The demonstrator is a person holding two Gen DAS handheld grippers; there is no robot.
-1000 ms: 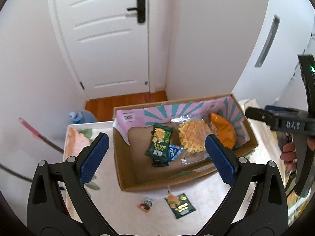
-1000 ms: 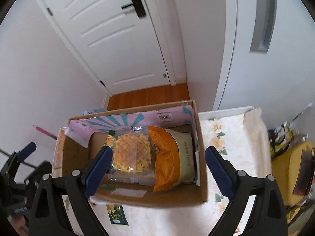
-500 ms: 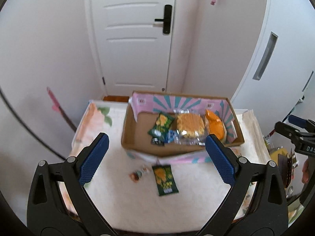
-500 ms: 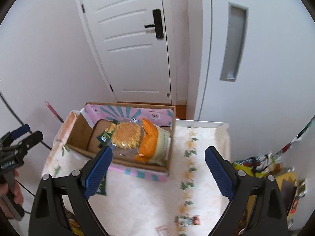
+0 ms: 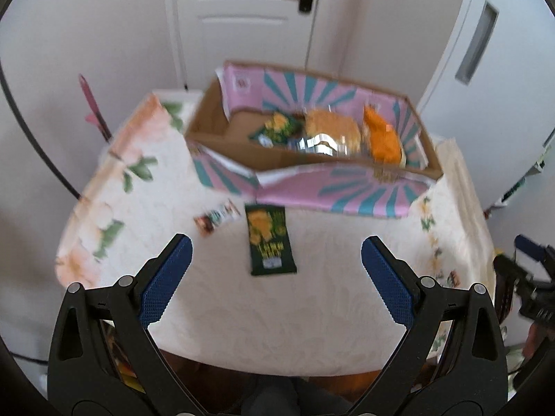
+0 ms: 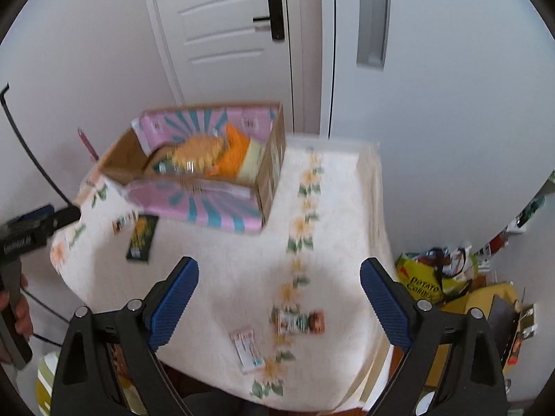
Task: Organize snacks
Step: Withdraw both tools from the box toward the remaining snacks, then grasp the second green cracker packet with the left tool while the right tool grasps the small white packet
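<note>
Floral tablecloth [image 6: 333, 242] under two wide-open, empty grippers [image 5: 275, 267] [image 6: 279, 287]

Both of my wrist views are bright with soft, even daylight, its source out of frame, leaving only faint shadow beside the box [image 5: 222, 145] and under the near edge of the table [image 6: 242, 277]. Motion blur smears the box, its snacks, the green packet [image 5: 270, 242] and the cloth's flower print in both views, while the blue pads [image 5: 166, 279] close to the lens stay crisp, and a small glare spot sits on the clear wrapper [image 5: 319, 144] in the box. Fisheye bowing bends the door [image 6: 222, 34] and walls toward the edges, and a black vignette rounds off every corner.
</note>
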